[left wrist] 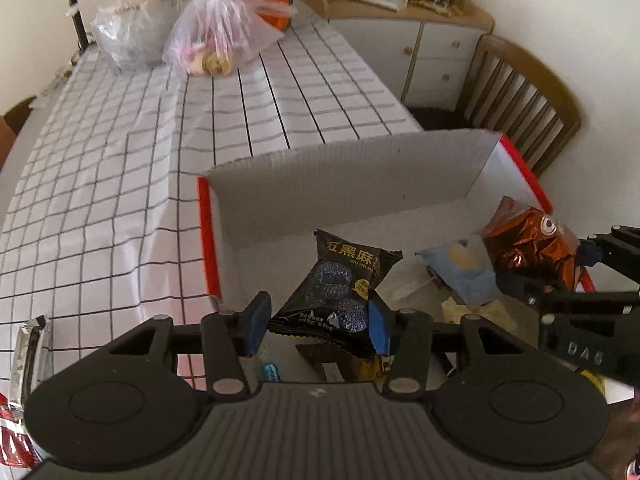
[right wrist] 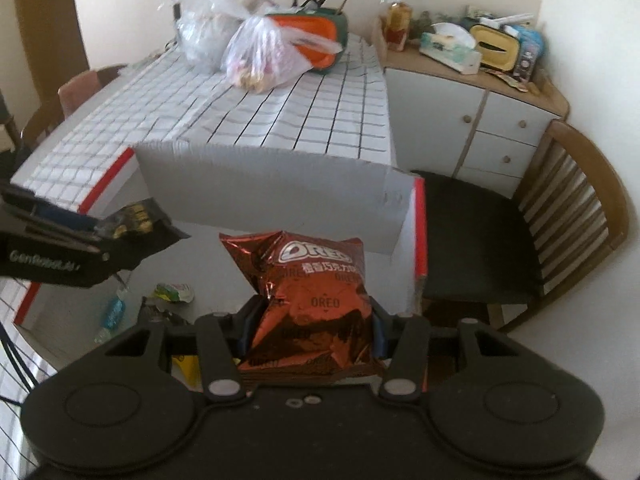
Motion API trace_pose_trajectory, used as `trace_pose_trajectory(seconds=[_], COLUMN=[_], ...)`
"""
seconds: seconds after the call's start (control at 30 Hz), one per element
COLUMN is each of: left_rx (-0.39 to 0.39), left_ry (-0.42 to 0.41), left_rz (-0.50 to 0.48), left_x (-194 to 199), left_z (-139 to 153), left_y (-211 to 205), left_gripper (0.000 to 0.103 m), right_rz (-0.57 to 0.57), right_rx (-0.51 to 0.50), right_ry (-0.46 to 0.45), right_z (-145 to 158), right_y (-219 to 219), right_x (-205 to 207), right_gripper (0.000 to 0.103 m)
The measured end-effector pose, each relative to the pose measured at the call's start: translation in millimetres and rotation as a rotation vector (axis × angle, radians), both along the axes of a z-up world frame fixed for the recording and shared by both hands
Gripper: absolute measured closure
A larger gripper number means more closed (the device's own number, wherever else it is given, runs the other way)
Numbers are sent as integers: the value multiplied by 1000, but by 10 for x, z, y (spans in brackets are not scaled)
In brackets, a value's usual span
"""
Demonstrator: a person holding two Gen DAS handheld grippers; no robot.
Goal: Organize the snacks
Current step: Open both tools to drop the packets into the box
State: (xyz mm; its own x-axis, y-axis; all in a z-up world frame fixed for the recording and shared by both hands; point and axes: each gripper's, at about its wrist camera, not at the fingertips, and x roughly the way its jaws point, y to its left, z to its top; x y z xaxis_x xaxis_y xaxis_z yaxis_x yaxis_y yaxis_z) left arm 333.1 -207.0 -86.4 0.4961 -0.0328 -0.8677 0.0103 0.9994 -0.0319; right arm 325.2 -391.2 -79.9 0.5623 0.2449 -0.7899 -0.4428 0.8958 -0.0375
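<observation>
My left gripper (left wrist: 318,322) is shut on a black snack packet (left wrist: 340,284) and holds it over the open white box with red edges (left wrist: 348,168). My right gripper (right wrist: 310,326) is shut on a brown Oreo bag (right wrist: 310,304) and holds it over the same box (right wrist: 264,188). The Oreo bag (left wrist: 532,246) and right gripper (left wrist: 568,292) show at the right of the left wrist view. The black packet (right wrist: 140,220) and left gripper (right wrist: 60,244) show at the left of the right wrist view. Several small snack packs, one light blue (left wrist: 468,272), lie in the box.
The box sits on a table with a white checked cloth (left wrist: 120,160). Plastic bags (left wrist: 216,36) and an orange and green container (right wrist: 316,36) stand at the far end. A wooden chair (right wrist: 560,232) and a white cabinet (right wrist: 472,120) stand to the right. Foil packets (left wrist: 24,360) lie at the left.
</observation>
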Motion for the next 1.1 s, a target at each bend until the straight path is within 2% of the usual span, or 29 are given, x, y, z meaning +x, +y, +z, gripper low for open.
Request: trace_pose_trajectory(seconds=[0.3, 0.73, 0.8, 0.93, 1.1], left_rx=[18, 46, 47, 39, 20], left_ry=[106, 199, 200, 191, 158], left_rz=[12, -12, -16, -20, -19], left_x=[283, 398, 393, 366, 273], left_z=[-226, -395, -393, -361, -269], left_y=[-44, -62, -77, -88, -80], left_gripper=[53, 52, 52, 50, 47], right_rz=[38, 57, 60, 63, 62], right_rx=[-28, -33, -31, -18, -9], right_ry=[46, 78, 79, 68, 53], right_z=[-155, -221, -213, -181, -114], right_y=[131, 182, 182, 172, 163], right_x=[176, 235, 223, 176, 114], right_gripper=[52, 50, 49, 40, 38])
